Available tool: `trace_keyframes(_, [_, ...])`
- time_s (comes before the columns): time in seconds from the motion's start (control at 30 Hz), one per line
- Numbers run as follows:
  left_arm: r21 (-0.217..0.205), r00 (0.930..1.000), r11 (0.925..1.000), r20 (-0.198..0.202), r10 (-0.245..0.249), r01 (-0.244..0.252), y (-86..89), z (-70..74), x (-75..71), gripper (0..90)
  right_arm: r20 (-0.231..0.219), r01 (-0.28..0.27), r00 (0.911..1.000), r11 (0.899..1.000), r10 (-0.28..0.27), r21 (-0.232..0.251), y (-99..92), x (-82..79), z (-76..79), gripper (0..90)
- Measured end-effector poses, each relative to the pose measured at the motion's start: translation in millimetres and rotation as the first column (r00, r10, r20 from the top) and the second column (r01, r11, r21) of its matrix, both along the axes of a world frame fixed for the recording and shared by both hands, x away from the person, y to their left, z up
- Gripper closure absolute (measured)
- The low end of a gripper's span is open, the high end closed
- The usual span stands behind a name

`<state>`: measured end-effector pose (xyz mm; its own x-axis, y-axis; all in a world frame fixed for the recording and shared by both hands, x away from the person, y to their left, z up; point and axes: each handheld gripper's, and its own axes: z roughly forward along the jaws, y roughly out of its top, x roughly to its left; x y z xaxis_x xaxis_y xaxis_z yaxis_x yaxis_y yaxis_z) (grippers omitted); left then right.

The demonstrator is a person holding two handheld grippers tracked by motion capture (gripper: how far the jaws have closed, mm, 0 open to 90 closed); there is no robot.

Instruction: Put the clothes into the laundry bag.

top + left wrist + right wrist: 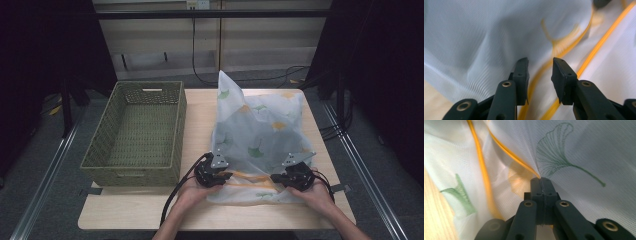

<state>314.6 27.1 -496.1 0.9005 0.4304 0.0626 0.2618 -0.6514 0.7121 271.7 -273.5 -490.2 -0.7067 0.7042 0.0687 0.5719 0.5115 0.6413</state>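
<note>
Pinching the mesh bag's [257, 135] orange-trimmed edge, the right gripper [541, 181] is clamped tight; the left gripper [540, 68] gapes, trim between its jaws ungripped. Bag lies beside the basket [137, 135]; one-sided pulling could skew it.

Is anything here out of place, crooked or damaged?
Nothing looks damaged or spilled. The mesh bag lies crumpled on the table, one corner sticking up beside the basket. The right gripper pinches its orange-edged hem; the left gripper is open over it.
</note>
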Motion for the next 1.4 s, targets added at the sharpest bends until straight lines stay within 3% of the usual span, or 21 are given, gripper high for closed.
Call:
trace_keyframes(0.03, [0.021,1.0000,0.9998,0.007,0.001,-0.001,0.9,-1.5,0.1,67.8,-0.004,0.012,0.9999,1.000,-0.012,0.004,-1.3,0.2,0.0,90.0])
trace_keyframes(0.13, [0.015,0.9998,0.9999,-0.019,0.009,-0.008,3.7,-3.1,1.8,71.4,0.002,0.027,0.9996,1.000,-0.027,-0.006,-1.8,2.9,-1.2,87.8])
trace_keyframes(0.17, [-0.007,0.9995,1.0000,-0.031,0.005,-0.005,5.0,-3.9,0.6,72.7,-0.002,0.036,0.9993,0.999,-0.036,-0.005,-1.5,2.9,-1.1,83.3])
trace_keyframes(0.2, [0.014,0.9993,0.9999,-0.036,0.002,-0.001,6.6,-2.1,-0.7,74.0,0.008,0.037,0.9993,0.999,-0.037,-0.002,-1.7,2.9,-0.4,77.9])
trace_keyframes(0.27, [0.013,0.9990,0.9999,-0.045,-0.001,0.001,11.1,-1.5,-2.8,80.1,0.027,0.043,0.9987,0.999,-0.044,0.031,-4.3,1.5,4.2,75.0])
trace_keyframes(0.3, [0.003,0.9987,0.9999,-0.049,-0.011,0.011,13.9,-2.3,-3.5,82.6,0.048,0.041,0.9978,0.996,-0.044,0.076,-7.5,-0.5,9.1,73.1])
trace_keyframes(0.33, [0.020,0.9982,0.9997,-0.059,-0.013,0.014,16.9,-0.8,-3.8,84.9,0.066,0.055,0.9959,0.993,-0.061,0.102,-9.6,-2.0,12.9,70.9])
trace_keyframes(0.37, [-0.009,0.9980,0.9999,-0.062,-0.015,0.014,17.9,-2.6,-4.4,85.3,0.076,0.065,0.9944,0.991,-0.074,0.115,-10.9,-3.2,15.8,70.7])
trace_keyframes(0.47, [-0.040,0.9968,0.9991,-0.077,-0.018,0.015,21.2,-1.9,-6.9,84.4,0.101,0.066,0.9917,0.989,-0.080,0.133,-8.9,-4.5,18.8,63.7])
trace_keyframes(0.5, [-0.038,0.9964,0.9989,-0.079,-0.030,0.027,24.0,0.3,-6.4,83.6,0.110,0.050,0.9918,0.990,-0.064,0.131,-6.2,-4.2,18.8,63.2])
trace_keyframes(0.53, [-0.088,0.9961,0.9960,-0.085,-0.023,0.015,25.5,-0.2,-7.7,83.8,0.114,0.034,0.9923,0.991,-0.049,0.131,-2.8,-3.9,18.8,61.5])
trace_keyframes(0.63, [-0.111,0.9954,0.9938,-0.095,-0.017,0.006,32.4,6.0,-7.4,80.5,0.115,-0.001,0.9933,0.993,-0.013,0.120,10.2,-2.1,18.9,55.1])
trace_keyframes(0.7, [-0.158,0.9953,0.9875,-0.095,-0.022,0.007,36.4,11.1,-8.6,76.0,0.120,-0.004,0.9928,0.995,-0.008,0.100,17.8,0.4,17.3,52.9])
trace_keyframes(0.8, [-0.182,0.9976,0.9832,-0.063,-0.028,0.016,38.5,17.4,-9.5,71.3,0.106,-0.027,0.9942,0.997,0.020,0.065,25.5,5.5,10.4,55.0])
trace_keyframes(0.87, [-0.186,0.9975,0.9823,-0.063,-0.031,0.019,37.5,17.5,-8.9,70.6,0.100,-0.014,0.9950,1.000,0.012,0.023,29.9,6.4,7.6,75.1])
trace_keyframes(0.93, [-0.186,0.9971,0.9825,-0.070,-0.029,0.015,35.3,14.4,-7.2,68.3,0.101,-0.014,0.9948,0.999,0.011,0.034,28.4,6.3,8.8,87.8])
trace_keyframes(1.03, [-0.171,0.9964,0.9852,-0.084,-0.014,-0.001,31.4,9.3,-5.0,67.0,0.103,-0.040,0.9941,0.997,0.034,0.059,24.9,1.0,13.8,88.3])
trace_keyframes(1.1, [-0.187,0.9955,0.9824,-0.094,-0.012,-0.006,29.8,7.3,-4.0,66.3,0.103,-0.072,0.9926,0.995,0.065,0.067,21.7,-6.3,16.2,88.4])
trace_keyframes(1.13, [-0.175,0.9959,0.9845,-0.089,-0.013,-0.003,30.0,7.4,-3.2,66.3,0.086,-0.086,0.9931,0.994,0.080,0.070,20.1,-9.0,15.8,88.5])
trace_keyframes(1.3, [-0.206,0.9963,0.9785,-0.086,-0.007,-0.011,27.9,9.3,-2.4,65.8,-0.029,-0.142,0.9893,0.989,0.143,0.031,20.0,-11.6,3.0,88.7])
trace_keyframes(1.4, [-0.176,0.9971,0.9844,-0.076,0.000,-0.014,24.5,7.0,-1.8,65.2,-0.063,-0.170,0.9832,0.985,0.171,0.026,21.0,-10.2,0.3,88.6])
